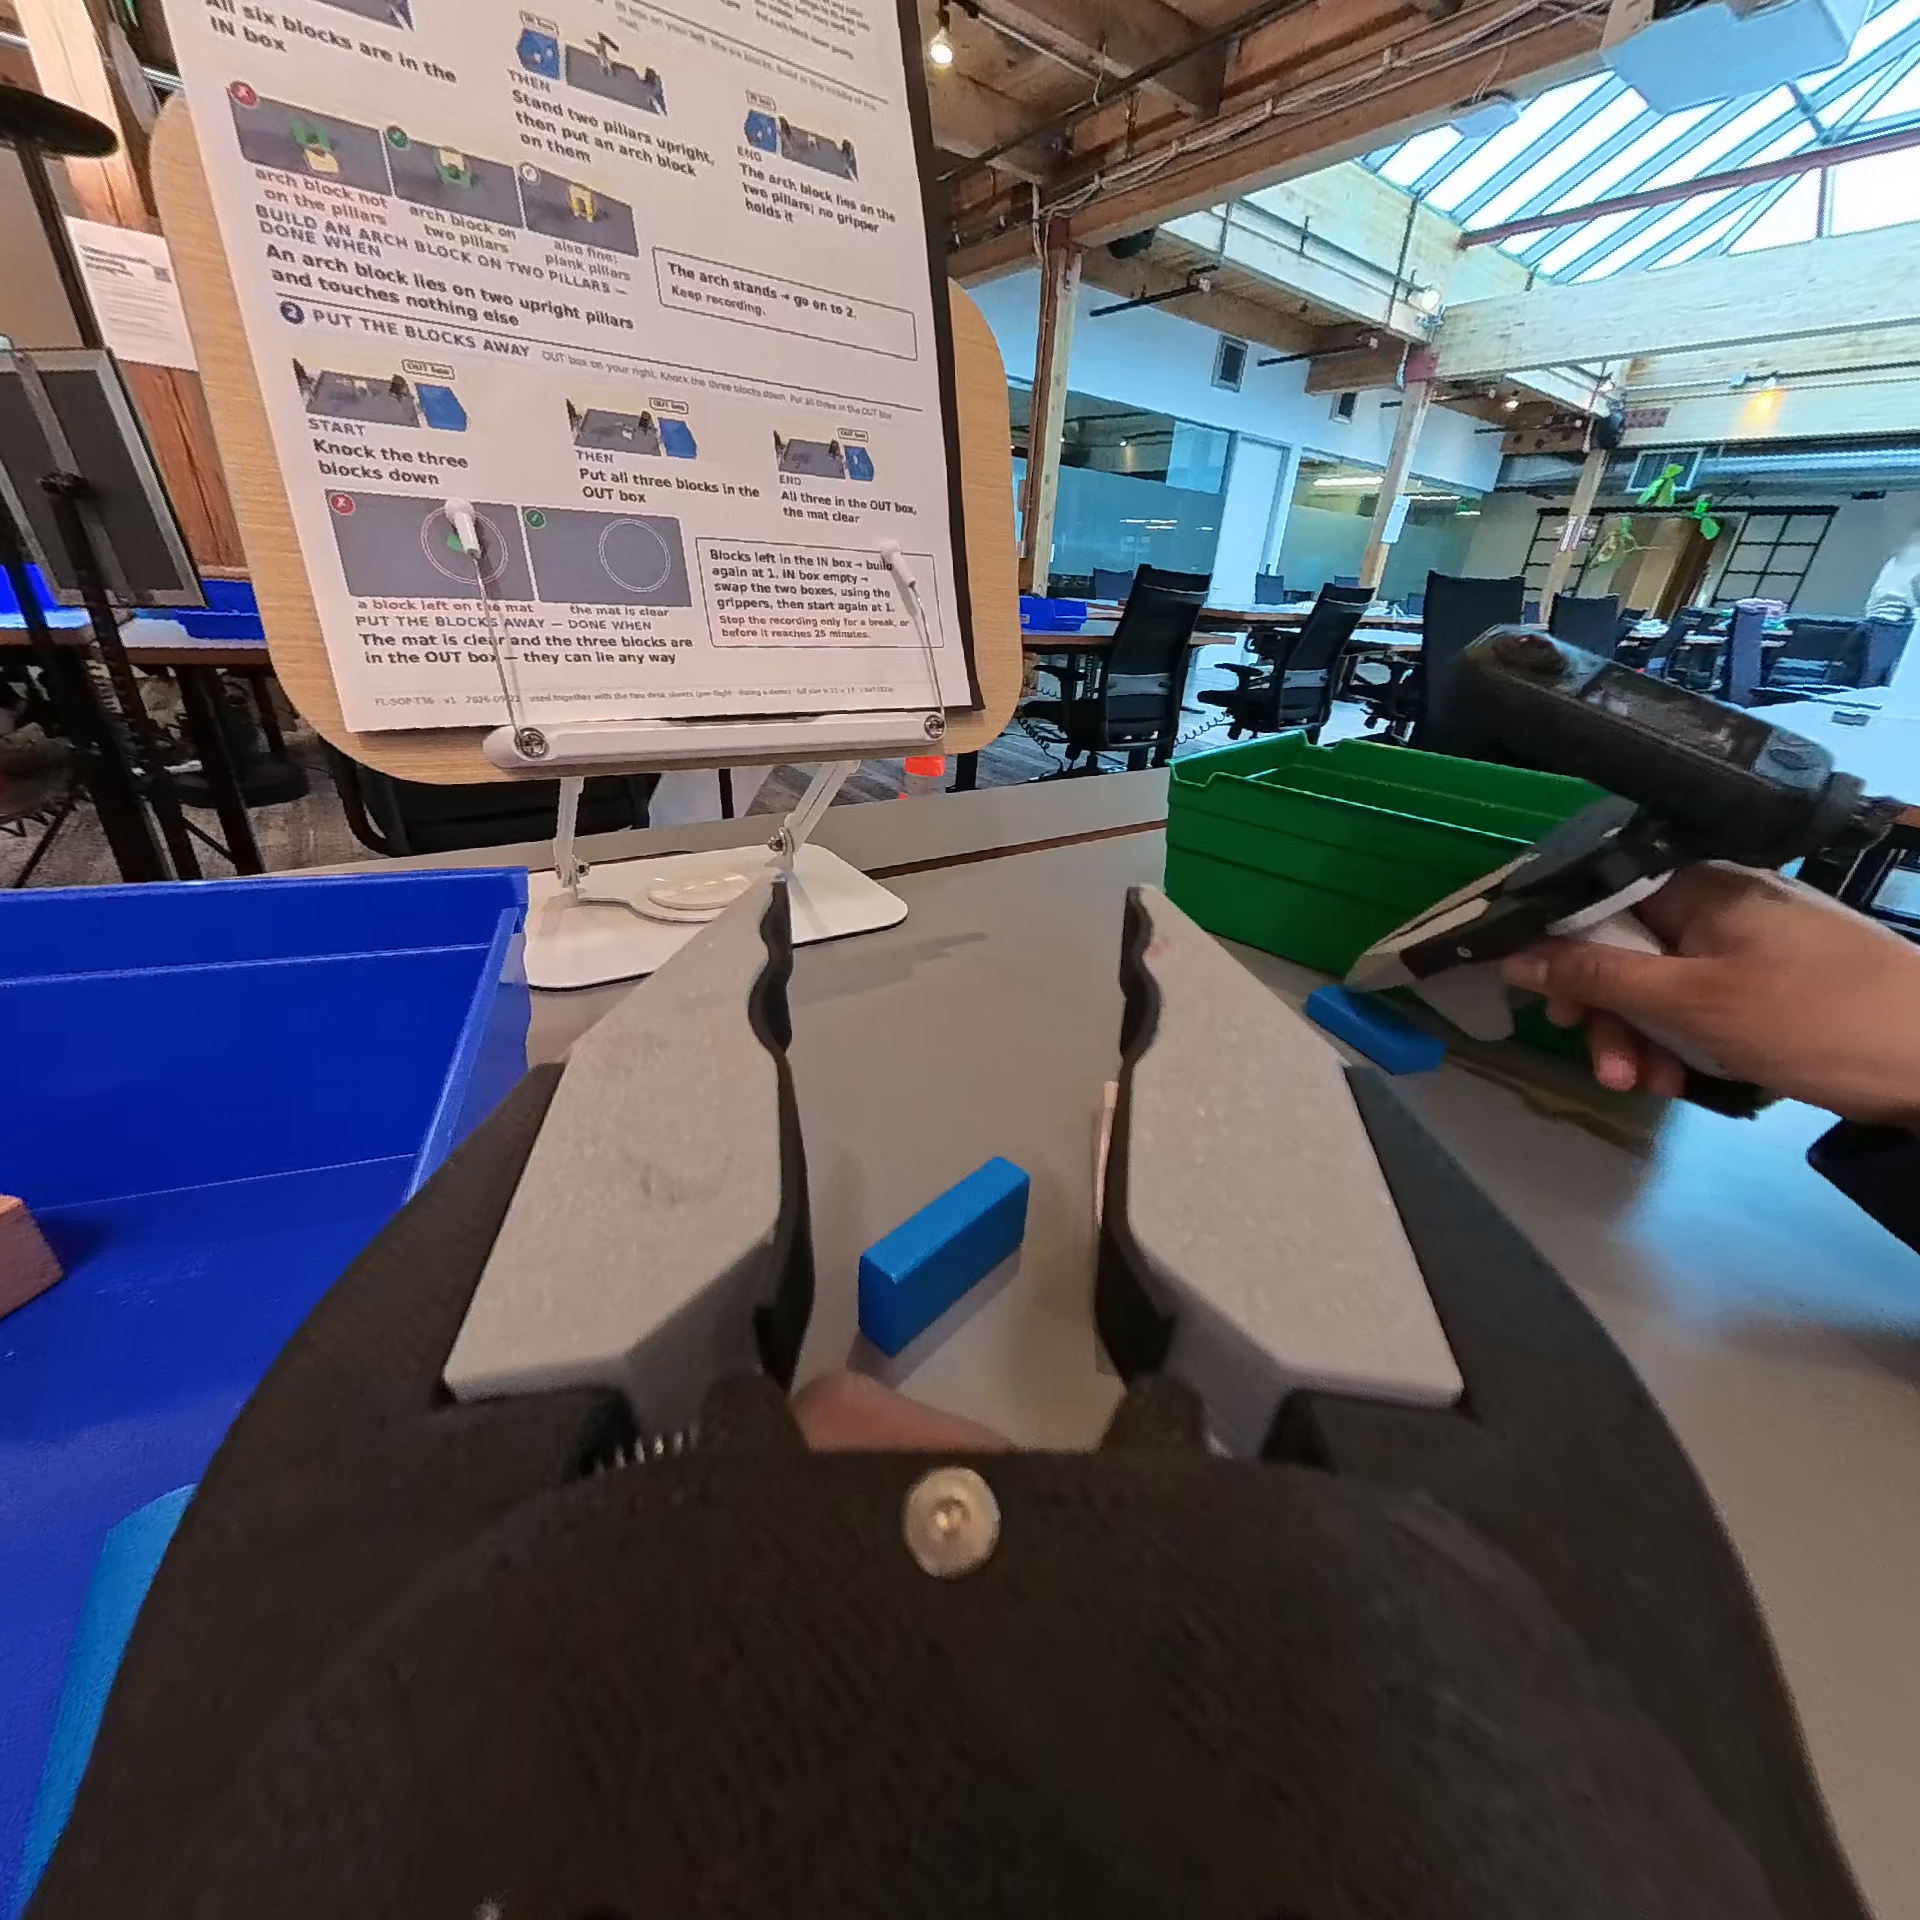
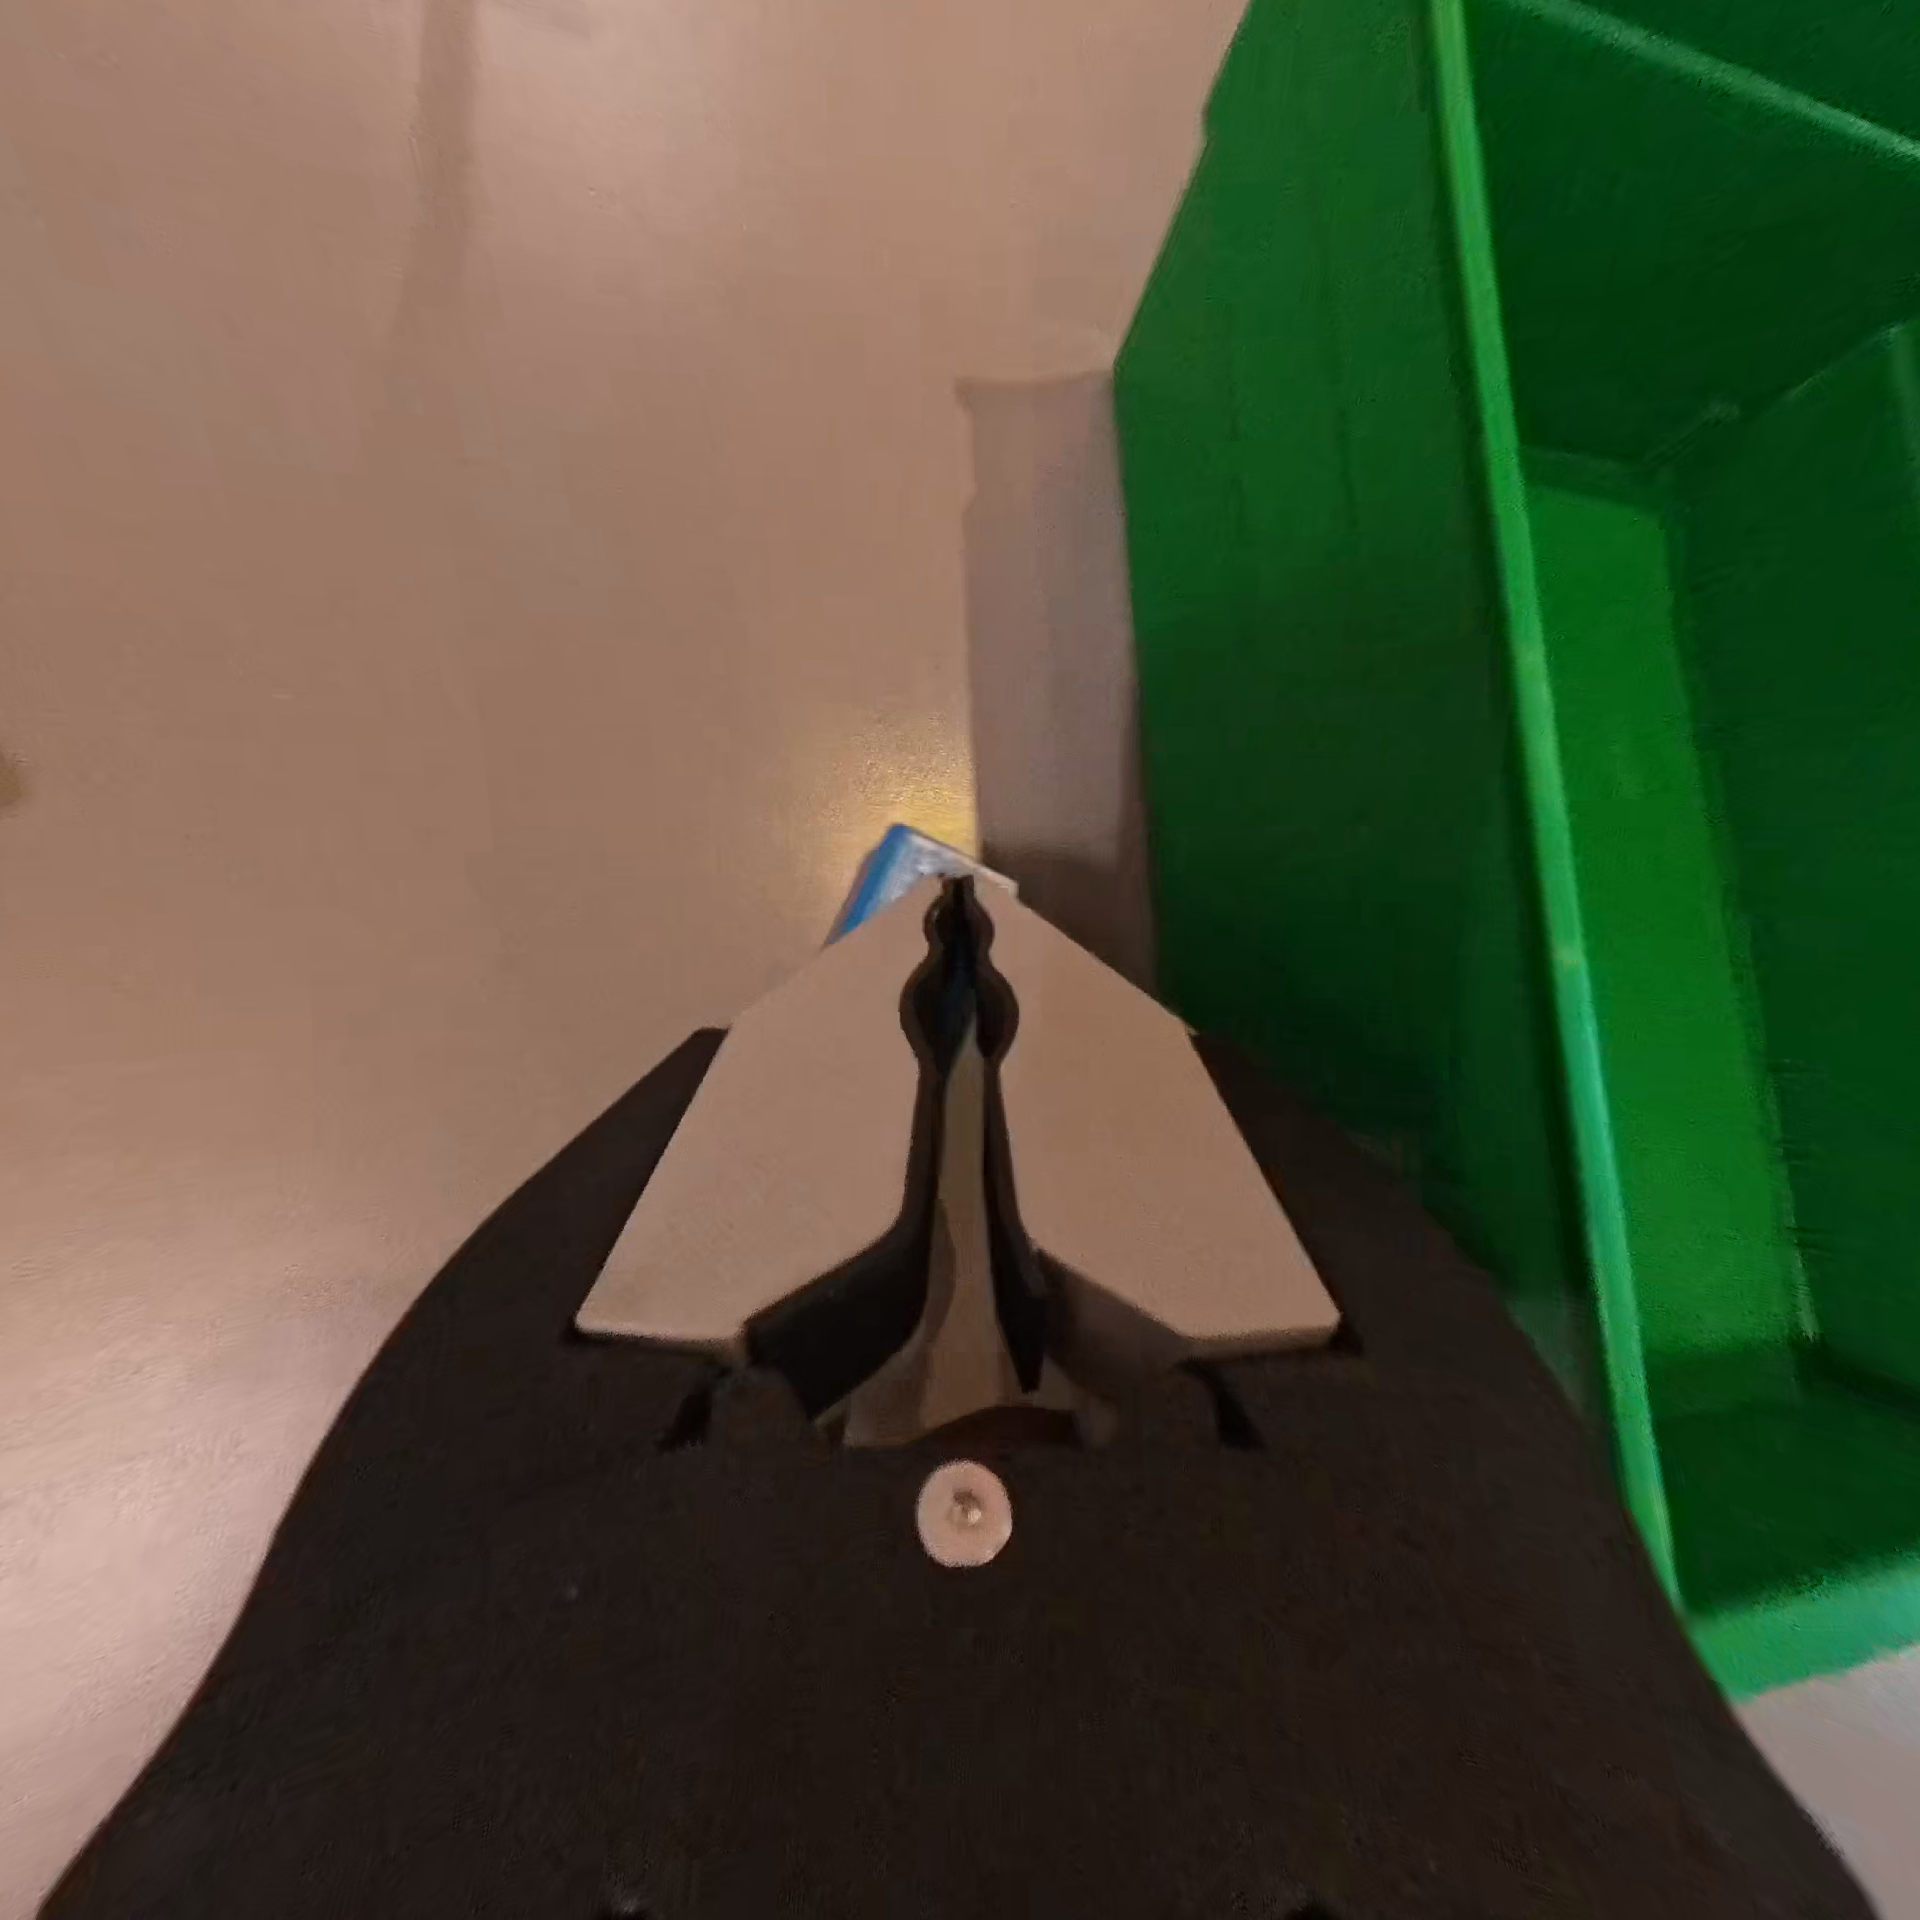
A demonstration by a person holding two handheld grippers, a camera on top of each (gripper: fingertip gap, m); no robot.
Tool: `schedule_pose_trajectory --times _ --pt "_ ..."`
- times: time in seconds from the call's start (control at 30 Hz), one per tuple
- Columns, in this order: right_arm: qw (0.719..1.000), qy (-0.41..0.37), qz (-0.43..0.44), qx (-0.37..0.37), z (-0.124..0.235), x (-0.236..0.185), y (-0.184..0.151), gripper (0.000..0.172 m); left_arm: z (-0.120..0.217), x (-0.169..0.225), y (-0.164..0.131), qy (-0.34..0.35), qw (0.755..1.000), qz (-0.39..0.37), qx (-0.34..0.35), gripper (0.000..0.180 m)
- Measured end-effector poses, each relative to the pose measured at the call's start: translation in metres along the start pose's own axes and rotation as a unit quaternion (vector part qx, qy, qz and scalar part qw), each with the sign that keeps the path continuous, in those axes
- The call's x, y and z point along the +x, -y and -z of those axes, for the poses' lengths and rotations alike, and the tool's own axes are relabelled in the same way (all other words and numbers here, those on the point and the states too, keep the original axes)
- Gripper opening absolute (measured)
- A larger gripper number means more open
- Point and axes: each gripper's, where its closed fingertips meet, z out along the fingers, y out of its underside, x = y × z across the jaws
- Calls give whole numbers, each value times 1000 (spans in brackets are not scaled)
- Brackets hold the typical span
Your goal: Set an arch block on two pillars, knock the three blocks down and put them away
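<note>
My left gripper (image 1: 956, 899) is open, its fingers wide apart above the grey table (image 1: 997, 1018). A blue block (image 1: 940, 1252) lies flat on the table between them, near their base, and neither pad touches it. A blurred pinkish thing (image 1: 883, 1413) shows under the gripper's base. My right gripper (image 1: 1361, 971), held by a hand, is shut with its tips resting on a second blue block (image 1: 1371, 1029) that lies flat beside the green box (image 1: 1351, 831). In the right wrist view the fingers (image 2: 961, 883) are closed together, with that block's corner (image 2: 883, 873) just beyond them.
A blue box (image 1: 208, 1039) stands at the left with a brown block (image 1: 21, 1252) at its edge. A sheet on a white stand (image 1: 582, 364) stands at the back of the table. The green box wall (image 2: 1299, 727) is close on the right gripper's right. One gripper's finger ends stand about 35 centimetres off the other's.
</note>
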Motion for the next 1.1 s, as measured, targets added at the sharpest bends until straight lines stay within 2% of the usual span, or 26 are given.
schedule_pose_trajectory --times 0.1,0.13,0.27,0.37,0.47,0.63,0.7,0.73,0.77,0.8,0.9,0.97,1.0,1.1 --pt "987 158 -13 11 7 -53 5 0 0 0 -1 -1 1000 -1 -2 62" --pt "985 172 -13 9 6 -59 5 0 -1 1 -2 -1 1000 -3 -4 62" --pt "998 46 2 44 8 -18 16 0 -1 2 -3 -2 1000 -7 -6 62" --pt "998 22 -22 55 13 -2 18 9 -2 3 -5 -4 1000 -7 -10 62" --pt "998 42 -37 30 6 -3 8 14 -2 4 -6 -5 1000 -11 -13 62" --pt "999 27 -32 7 3 -1 -2 17 -2 3 -6 -4 1000 -8 -12 62" --pt "998 49 -38 11 3 -7 -1 4 -3 3 -6 -4 1000 -10 -13 62" --pt "996 74 -43 14 4 -14 0 8 -3 3 -7 -4 1000 -11 -14 62" --pt "992 110 -52 18 6 -25 2 33 -3 3 -7 -4 1000 -12 -14 62" --pt "988 137 -64 23 8 -33 4 47 -3 3 -7 -3 1000 -12 -15 62" --pt "984 163 -60 30 10 -42 8 44 -3 3 -8 -3 1000 -11 -16 62" --pt "974 210 -68 40 17 -54 13 42 -3 3 -8 -2 1000 -12 -17 62" --pt "972 215 -77 52 20 -52 17 43 -3 3 -8 -2 1000 -12 -16 62" --pt "986 131 -72 79 22 -22 24 44 -3 2 -8 -1 1000 -11 -15 62"
